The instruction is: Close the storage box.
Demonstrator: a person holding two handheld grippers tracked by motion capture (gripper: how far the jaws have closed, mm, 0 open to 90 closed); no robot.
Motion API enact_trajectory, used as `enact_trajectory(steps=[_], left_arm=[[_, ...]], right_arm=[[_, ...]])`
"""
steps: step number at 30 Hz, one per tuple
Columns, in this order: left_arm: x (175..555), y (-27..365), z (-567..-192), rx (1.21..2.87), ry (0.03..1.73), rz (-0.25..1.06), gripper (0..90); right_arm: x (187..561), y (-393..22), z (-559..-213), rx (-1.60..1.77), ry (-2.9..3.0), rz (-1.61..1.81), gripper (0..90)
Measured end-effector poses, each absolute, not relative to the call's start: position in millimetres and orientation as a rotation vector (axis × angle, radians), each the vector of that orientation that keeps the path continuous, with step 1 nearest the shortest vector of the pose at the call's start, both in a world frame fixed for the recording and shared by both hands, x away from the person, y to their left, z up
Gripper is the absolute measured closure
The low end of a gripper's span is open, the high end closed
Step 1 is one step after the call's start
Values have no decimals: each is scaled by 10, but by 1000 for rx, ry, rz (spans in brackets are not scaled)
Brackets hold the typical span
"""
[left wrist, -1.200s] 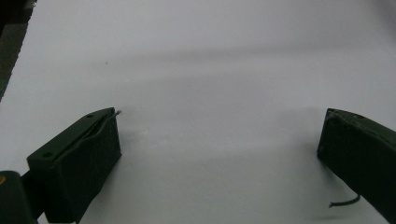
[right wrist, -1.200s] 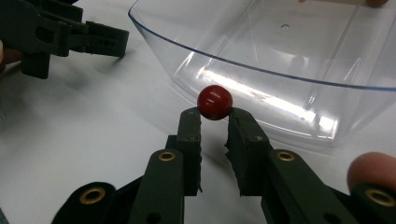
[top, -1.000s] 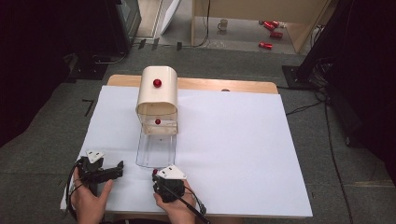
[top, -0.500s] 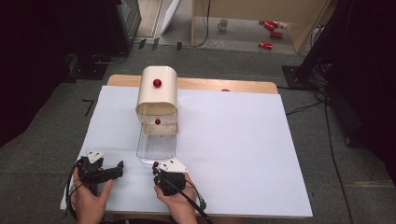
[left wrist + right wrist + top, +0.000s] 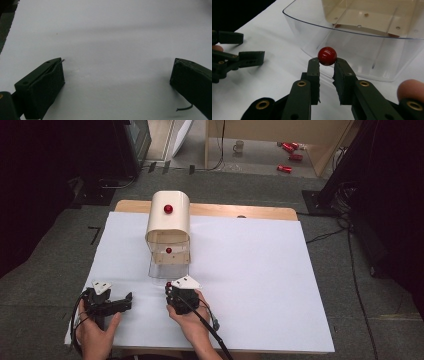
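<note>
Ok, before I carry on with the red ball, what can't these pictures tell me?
- Red ball: its underside, hidden by the right gripper tips in the right gripper view.
- Clear tray: far right end, cut off by that view's edge.
- Cream box: interior, hidden by its curved top in the high view.

We see a glossy small red ball (image 5: pixel 327 56), a smooth clear plastic curved tray (image 5: pixel 352 35), matt black tongs (image 5: pixel 326 65) and a matt white paper-covered table (image 5: pixel 260 270).
</note>
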State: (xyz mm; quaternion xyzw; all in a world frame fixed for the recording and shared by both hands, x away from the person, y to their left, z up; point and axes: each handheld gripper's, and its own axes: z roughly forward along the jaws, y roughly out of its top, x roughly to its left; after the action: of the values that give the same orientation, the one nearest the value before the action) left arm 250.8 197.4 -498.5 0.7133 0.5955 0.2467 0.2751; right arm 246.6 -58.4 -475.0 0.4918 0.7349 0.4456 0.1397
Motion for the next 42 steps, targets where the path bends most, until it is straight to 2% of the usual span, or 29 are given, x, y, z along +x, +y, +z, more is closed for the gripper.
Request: enact_trajectory(steps=[30,42], left_arm=[[2507,1975,-4984,1920,1600,663,0],[2507,1975,-4984,1920,1600,662,0]], right_arm=[[3078,-561,-4739,1427,2087,1226,765],[3144,-552,-4754,1413,2077,1239,746]])
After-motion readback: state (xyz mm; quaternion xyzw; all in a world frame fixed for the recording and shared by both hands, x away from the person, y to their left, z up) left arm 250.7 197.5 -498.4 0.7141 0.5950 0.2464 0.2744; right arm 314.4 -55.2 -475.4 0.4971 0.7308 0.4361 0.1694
